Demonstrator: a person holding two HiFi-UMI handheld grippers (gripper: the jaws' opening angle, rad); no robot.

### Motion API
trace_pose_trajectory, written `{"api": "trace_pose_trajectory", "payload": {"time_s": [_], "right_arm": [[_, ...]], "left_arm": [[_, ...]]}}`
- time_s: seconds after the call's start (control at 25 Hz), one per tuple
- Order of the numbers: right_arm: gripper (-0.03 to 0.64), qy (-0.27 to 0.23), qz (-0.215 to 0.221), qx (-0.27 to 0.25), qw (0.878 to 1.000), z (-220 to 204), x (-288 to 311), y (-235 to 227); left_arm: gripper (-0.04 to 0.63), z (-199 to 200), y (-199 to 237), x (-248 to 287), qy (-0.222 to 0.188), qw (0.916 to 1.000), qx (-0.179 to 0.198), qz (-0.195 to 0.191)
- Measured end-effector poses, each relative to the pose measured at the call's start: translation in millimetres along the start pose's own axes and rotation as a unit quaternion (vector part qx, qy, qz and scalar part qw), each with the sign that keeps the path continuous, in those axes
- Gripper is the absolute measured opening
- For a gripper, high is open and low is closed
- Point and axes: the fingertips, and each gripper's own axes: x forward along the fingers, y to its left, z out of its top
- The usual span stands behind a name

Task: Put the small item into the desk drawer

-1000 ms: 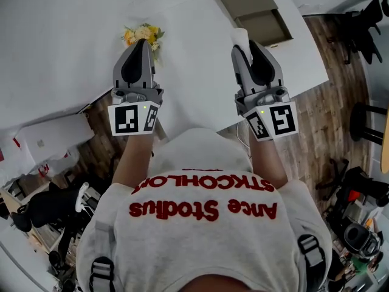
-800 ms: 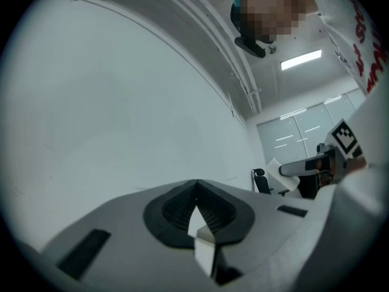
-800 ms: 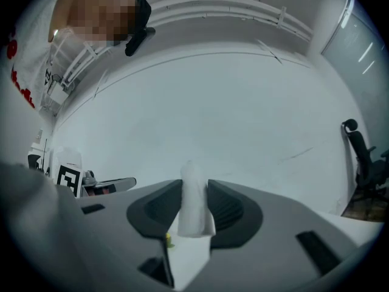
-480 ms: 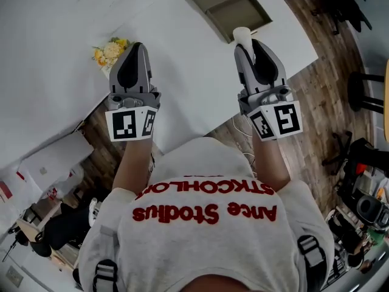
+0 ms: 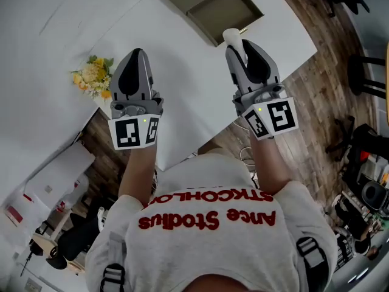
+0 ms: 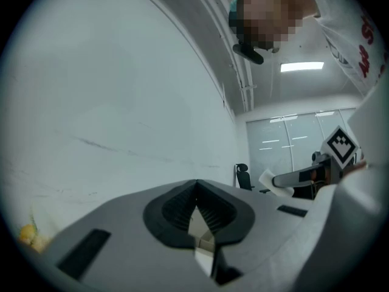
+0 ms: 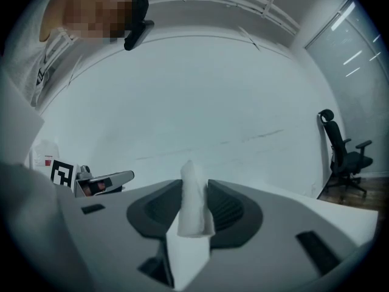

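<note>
My right gripper (image 5: 234, 41) is shut on a small white soft item (image 5: 230, 36), whose end sticks out past the jaw tips. In the right gripper view the item (image 7: 193, 201) stands pinched between the dark pads (image 7: 226, 208). The open olive desk drawer (image 5: 222, 11) lies just beyond it, at the far edge of the white desk (image 5: 182, 90). Over the desk's left part my left gripper (image 5: 135, 58) is held level with the right, its jaws shut with nothing between them. The left gripper view shows its tips (image 6: 196, 186) touching.
A bunch of yellow flowers (image 5: 91, 78) stands at the desk's left end by the white wall. Wooden floor (image 5: 316, 84) runs to the right of the desk. A black office chair (image 7: 341, 151) stands at the far right, with clutter on the floor around the person.
The desk, drawer and flowers have slid leftward in the head view as the person turned. Both grippers keep their places in front of the body, the right still holding the white item.
</note>
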Motion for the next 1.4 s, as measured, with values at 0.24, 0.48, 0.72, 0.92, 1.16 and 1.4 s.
{"api": "trace_pose_trajectory", "payload": {"time_s": [0.24, 0.48, 0.72, 0.92, 1.16, 1.4], "right_arm": [[0.132, 0.023, -0.015, 0.006, 1.000, -29.8, 26.0, -32.1], [0.132, 0.053, -0.036, 0.026, 0.998, -66.9, 47.8, -65.5], [0.132, 0.081, -0.049, 0.032, 0.995, -105.2, 68.2, -86.9], [0.134, 0.108, -0.052, 0.011, 0.993, -127.7, 79.3, -94.4], [0.144, 0.128, -0.061, 0.002, 0.990, -134.6, 74.8, -101.4], [0.133, 0.125, -0.061, 0.005, 0.990, -135.5, 72.8, -99.3]], "left_arm": [[0.008, -29.0, 4.8, 26.3, 0.019, 0.9998, -0.007, 0.009], [0.008, -60.1, 9.8, 45.3, 0.038, 0.9990, -0.016, 0.018], [0.008, -89.1, 14.4, 58.8, 0.052, 0.9982, -0.021, 0.022], [0.008, -104.8, 10.0, 63.2, 0.063, 0.9975, -0.024, 0.020], [0.008, -106.8, -1.8, 63.9, 0.072, 0.9970, -0.024, 0.017], [0.008, -102.9, 0.4, 60.8, 0.065, 0.9975, -0.021, 0.018]]}}
